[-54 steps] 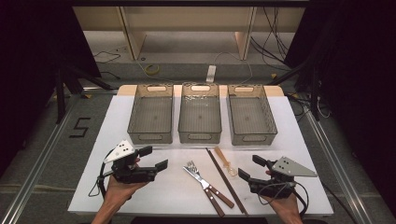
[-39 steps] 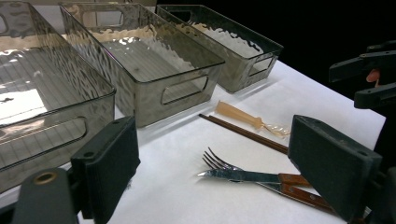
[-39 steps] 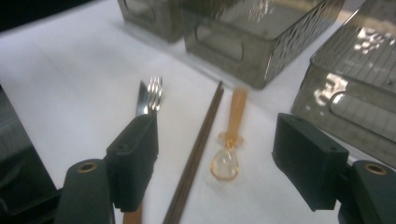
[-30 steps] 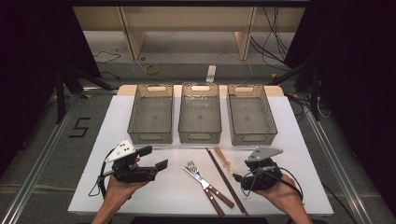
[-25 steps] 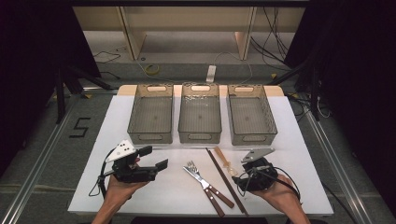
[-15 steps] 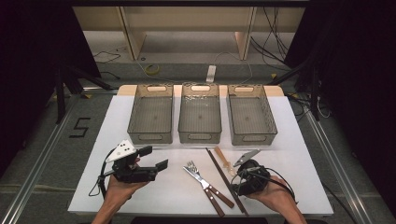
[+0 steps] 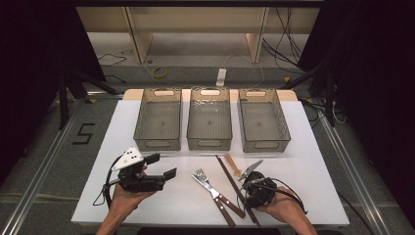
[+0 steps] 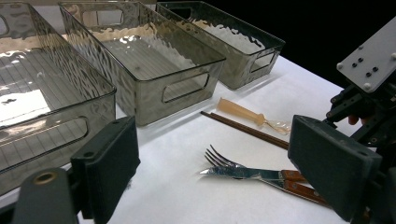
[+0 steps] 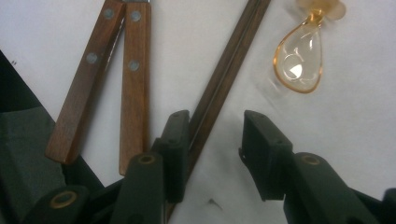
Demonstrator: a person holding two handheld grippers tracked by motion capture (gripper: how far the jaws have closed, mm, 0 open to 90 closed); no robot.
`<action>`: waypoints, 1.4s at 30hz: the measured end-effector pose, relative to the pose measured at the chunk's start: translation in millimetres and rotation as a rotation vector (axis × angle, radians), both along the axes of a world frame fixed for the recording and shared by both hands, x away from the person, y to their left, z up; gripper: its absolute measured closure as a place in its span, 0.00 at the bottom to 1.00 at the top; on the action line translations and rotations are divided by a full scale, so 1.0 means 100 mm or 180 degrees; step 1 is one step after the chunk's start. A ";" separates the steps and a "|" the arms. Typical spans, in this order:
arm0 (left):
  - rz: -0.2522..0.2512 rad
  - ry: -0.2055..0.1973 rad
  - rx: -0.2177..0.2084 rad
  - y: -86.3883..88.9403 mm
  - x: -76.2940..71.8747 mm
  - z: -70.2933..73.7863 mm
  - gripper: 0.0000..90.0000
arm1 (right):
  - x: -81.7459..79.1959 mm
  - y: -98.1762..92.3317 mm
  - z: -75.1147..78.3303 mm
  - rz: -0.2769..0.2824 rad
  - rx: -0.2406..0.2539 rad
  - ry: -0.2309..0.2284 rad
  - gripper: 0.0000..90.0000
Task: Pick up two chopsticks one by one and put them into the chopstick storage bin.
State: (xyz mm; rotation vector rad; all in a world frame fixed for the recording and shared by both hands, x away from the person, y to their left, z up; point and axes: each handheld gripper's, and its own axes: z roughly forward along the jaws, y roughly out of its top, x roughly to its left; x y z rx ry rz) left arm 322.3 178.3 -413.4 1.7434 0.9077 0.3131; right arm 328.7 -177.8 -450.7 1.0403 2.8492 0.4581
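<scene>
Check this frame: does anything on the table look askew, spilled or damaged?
Nothing stands out. The three bins stand empty in a row. The fork and knife lie side by side, the chopsticks and clear spoon beside them. The right tongs, jaws just closing, straddle the chopsticks without pressing them.

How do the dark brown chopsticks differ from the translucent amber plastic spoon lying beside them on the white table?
The dark brown chopsticks are long, thin, straight and opaque; the translucent amber plastic spoon is shorter, see-through, with a rounded bowl. The chopsticks run down between the right claw's open jaws, which have just been closing; the spoon lies clear, ahead of that claw. Both lie flat on the white table in front of the bins.
</scene>
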 end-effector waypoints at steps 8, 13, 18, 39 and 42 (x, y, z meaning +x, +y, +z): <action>-0.0020 0.0002 0.0047 -0.01 0.00 0.00 0.17 | -0.01 0.01 -0.02 0.0047 -0.0036 0.0041 0.78; -0.0025 0.0000 0.0053 -0.01 0.00 -0.01 0.17 | -0.01 0.03 -0.04 0.0046 -0.0136 0.0056 0.78; -0.0038 -0.0008 0.0064 -0.02 0.00 -0.01 0.17 | -0.01 0.02 -0.06 0.0037 -0.0180 0.0033 0.82; -0.0055 0.0001 0.0097 -0.03 0.00 -0.01 0.18 | -0.01 -0.01 -0.06 0.0092 -0.0220 0.0039 0.94; -0.0053 0.0005 0.0100 -0.03 0.00 -0.01 0.18 | -0.01 -0.02 -0.05 0.0124 -0.0211 0.0030 0.94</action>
